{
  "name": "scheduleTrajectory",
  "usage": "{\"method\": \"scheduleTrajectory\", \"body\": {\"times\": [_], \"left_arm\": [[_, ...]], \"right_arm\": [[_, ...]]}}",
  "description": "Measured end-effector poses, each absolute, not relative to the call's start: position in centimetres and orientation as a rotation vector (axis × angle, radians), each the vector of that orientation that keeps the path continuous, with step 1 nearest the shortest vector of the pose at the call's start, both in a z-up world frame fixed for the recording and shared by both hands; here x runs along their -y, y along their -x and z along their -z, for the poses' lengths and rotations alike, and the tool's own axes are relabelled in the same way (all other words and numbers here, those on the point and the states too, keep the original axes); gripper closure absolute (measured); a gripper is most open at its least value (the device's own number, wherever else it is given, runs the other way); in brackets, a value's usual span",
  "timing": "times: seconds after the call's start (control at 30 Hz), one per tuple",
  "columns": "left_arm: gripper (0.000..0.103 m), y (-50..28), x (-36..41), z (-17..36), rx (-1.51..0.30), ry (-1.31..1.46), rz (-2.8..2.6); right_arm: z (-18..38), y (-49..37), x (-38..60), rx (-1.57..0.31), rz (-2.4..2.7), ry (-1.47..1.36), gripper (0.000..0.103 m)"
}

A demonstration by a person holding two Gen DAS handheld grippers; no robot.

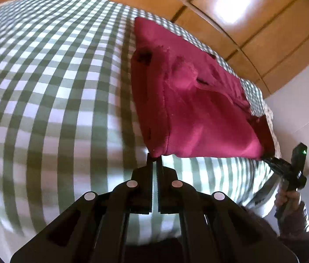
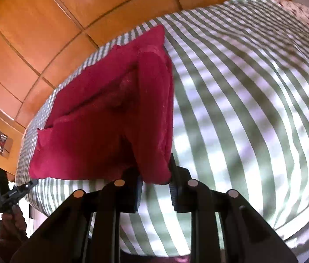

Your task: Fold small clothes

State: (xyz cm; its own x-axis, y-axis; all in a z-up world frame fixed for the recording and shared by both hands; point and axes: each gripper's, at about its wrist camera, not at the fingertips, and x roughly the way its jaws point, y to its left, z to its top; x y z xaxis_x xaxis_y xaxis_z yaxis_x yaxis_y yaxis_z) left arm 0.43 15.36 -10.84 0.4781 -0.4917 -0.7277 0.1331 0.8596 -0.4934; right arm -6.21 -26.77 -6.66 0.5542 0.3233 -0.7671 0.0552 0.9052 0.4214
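A bed covered with a green and white checked cover is seen in both views, and behind it stands a wall of wooden panels. A flowered pillow is seen at the far corner of the bed in the right wrist view.

On the cover, along the edge next to the wooden panels, a dark red garment is spread, with seams and small dark openings on its surface. Its far part lies on the cover, and its near edge is lifted between the two tools.

The left gripper is pressed together on one near corner of the garment, and only a thin slit is left between its fingers. The right gripper is closed on the other near corner, where a thick fold of the cloth is held between the fingers, so they stand a little apart. In each view the other tool is seen at the side, held by a hand, at the opposite end of the lifted edge.
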Motion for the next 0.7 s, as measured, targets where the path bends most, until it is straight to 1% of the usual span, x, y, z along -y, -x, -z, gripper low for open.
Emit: {"method": "scheduleTrajectory", "body": {"times": [0.03,0.1,0.13,0.17,0.23,0.27,0.3,0.33,0.37,0.4,0.43,0.47,0.5,0.53,0.6,0.63,0.67,0.7], "left_arm": [[0.102,0.2,-15.2,10.1,-0.995,0.369,0.405],[0.102,1.7,-15.2,8.8,-0.977,0.353,0.45],[0.102,2.2,-15.4,8.6,-0.98,0.361,0.46],[0.101,2.8,-15.7,8.5,-0.987,0.351,0.448],[0.074,3.2,-16.2,8.6,-0.989,0.318,0.395],[0.043,2.9,-16.7,8.6,-0.969,0.336,0.367],[0.034,2.6,-17.1,8.6,-0.945,0.37,0.353],[0.034,2.3,-17.3,8.6,-0.933,0.396,0.351],[0.034,1.4,-17.3,8.4,-0.93,0.414,0.373],[0.034,0.8,-17.2,8.3,-0.918,0.407,0.378],[0.034,0.0,-16.8,8.2,-0.899,0.388,0.372],[0.034,-1.0,-16.4,8.3,-0.893,0.37,0.372],[0.034,-1.7,-16.2,8.6,-0.9,0.367,0.375],[0.037,-2.9,-15.9,9.2,-0.917,0.371,0.381],[0.073,-3.7,-15.0,9.8,-0.947,0.359,0.406],[0.077,-4.2,-14.4,10.2,-0.956,0.337,0.411],[0.085,-4.3,-14.0,10.3,-0.955,0.331,0.411],[0.089,-4.3,-13.9,10.4,-0.956,0.325,0.407]], "right_arm": [[6.3,6.9,27.0,-0.976,-0.164,-0.411,0.085],[6.1,8.2,27.6,-0.988,-0.153,-0.394,0.093],[6.3,8.7,28.0,-0.997,-0.132,-0.388,0.102],[6.5,9.1,28.6,-1.006,-0.104,-0.387,0.103],[7.3,9.8,30.0,-1.018,-0.069,-0.426,0.103],[7.4,9.9,30.4,-1.012,-0.054,-0.439,0.099],[7.1,9.9,30.5,-0.997,-0.06,-0.448,0.099],[6.8,9.8,30.4,-0.984,-0.07,-0.451,0.099],[6.3,9.7,30.2,-0.969,-0.085,-0.452,0.09],[5.6,9.4,29.9,-0.95,-0.106,-0.458,0.07],[5.2,9.2,29.7,-0.929,-0.108,-0.46,0.02],[4.7,9.0,29.4,-0.895,-0.103,-0.45,0.009],[4.5,8.4,28.9,-0.891,-0.111,-0.433,0.009],[4.5,7.5,28.4,-0.903,-0.116,-0.42,0.009],[5.1,5.9,27.6,-0.917,-0.11,-0.399,0.009],[5.5,5.5,27.2,-0.927,-0.107,-0.394,0.009],[6.3,4.9,26.8,-0.95,-0.12,-0.393,0.021],[6.9,4.4,26.4,-0.982,-0.134,-0.383,0.036]]}}
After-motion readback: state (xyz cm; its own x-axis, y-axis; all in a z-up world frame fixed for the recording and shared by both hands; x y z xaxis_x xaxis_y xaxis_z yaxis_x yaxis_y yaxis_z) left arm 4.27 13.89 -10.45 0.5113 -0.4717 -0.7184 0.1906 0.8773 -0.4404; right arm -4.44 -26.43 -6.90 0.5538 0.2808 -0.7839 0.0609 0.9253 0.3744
